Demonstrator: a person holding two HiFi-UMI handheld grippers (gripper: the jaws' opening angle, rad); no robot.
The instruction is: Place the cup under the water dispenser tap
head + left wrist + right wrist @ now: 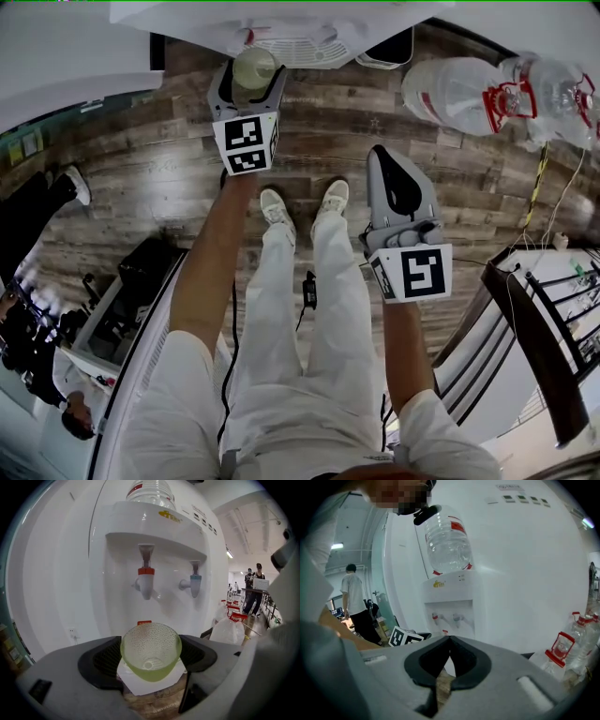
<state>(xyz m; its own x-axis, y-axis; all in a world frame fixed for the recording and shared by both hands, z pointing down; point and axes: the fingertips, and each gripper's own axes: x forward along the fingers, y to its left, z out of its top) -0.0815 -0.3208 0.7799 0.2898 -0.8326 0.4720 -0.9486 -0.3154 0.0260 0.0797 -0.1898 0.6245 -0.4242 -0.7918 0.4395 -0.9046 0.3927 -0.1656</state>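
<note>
Wood-plank floor (150, 187), tall white water dispenser (154, 545) at 12; cup not yet under a tap.
L gripper (151, 656) clenched on pale-green dimpled glass cup (151, 651), upright, below & short of red-collared tap (146, 581) at 12. R gripper (449, 641) pinched shut, empty. Best approach: hold cup level, push fwd, centre rim under spout before letting go.

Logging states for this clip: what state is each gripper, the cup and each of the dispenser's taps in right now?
Cup: upright, empty, held in the air before the dispenser.
Left gripper: jaws shut on the cup.
Right gripper: jaws together, holding nothing.
Red tap: not running, nothing under it.
Blue tap: not running, nothing under it.
</note>
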